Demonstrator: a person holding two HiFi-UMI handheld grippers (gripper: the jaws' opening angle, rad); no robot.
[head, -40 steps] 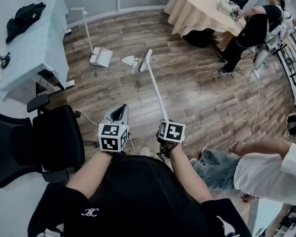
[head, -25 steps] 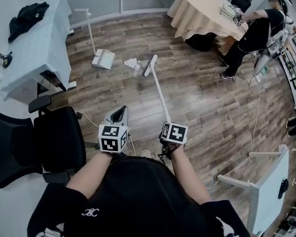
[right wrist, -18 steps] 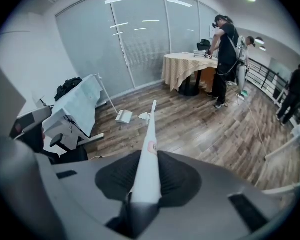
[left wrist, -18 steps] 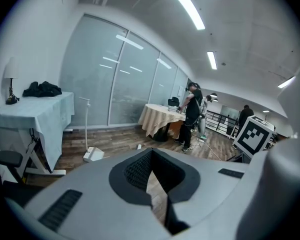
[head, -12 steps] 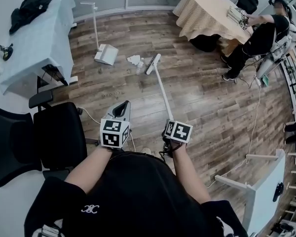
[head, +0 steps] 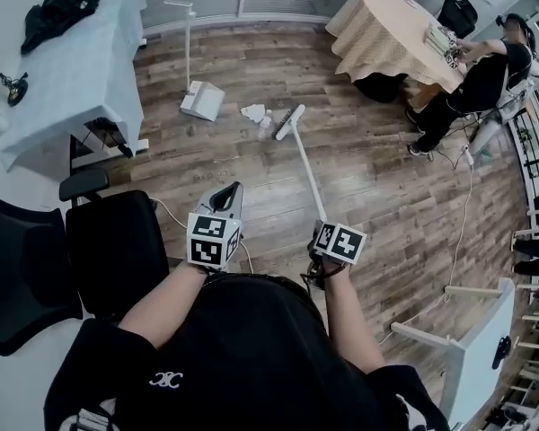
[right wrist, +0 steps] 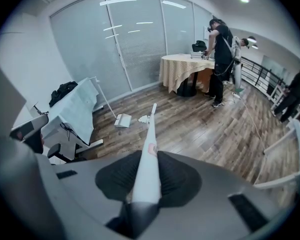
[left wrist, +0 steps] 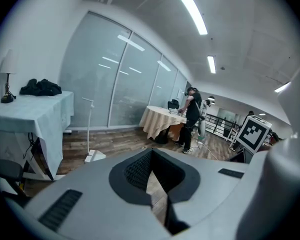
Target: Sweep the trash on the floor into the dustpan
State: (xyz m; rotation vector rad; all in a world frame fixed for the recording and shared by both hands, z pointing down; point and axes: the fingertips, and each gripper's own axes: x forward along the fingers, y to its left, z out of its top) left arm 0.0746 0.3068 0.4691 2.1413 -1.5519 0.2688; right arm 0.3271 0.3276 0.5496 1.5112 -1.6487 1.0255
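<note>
The broom has a long white handle (head: 307,173) and a brush head (head: 289,122) that rests on the wood floor. My right gripper (head: 318,233) is shut on the near end of that handle (right wrist: 149,156). Just left of the brush head lies white crumpled trash (head: 253,112) (right wrist: 143,119). The white dustpan (head: 202,100) (right wrist: 123,120) stands further left with its tall handle upright. My left gripper (head: 225,196) (left wrist: 151,184) hovers above the floor beside the right one, shut with nothing in it. The dustpan (left wrist: 95,156) also shows far off in the left gripper view.
A black office chair (head: 108,250) stands close at the left. A table with a pale blue cloth (head: 63,70) is behind it. A round table with a beige cloth (head: 386,30) and a person in black (head: 472,79) are at the far right. A white desk (head: 485,330) is at the lower right.
Both grippers have shifted across the floor together with the broom, whose brush head stays just right of the trash. A person in a white shirt at the lower right has left the view.
</note>
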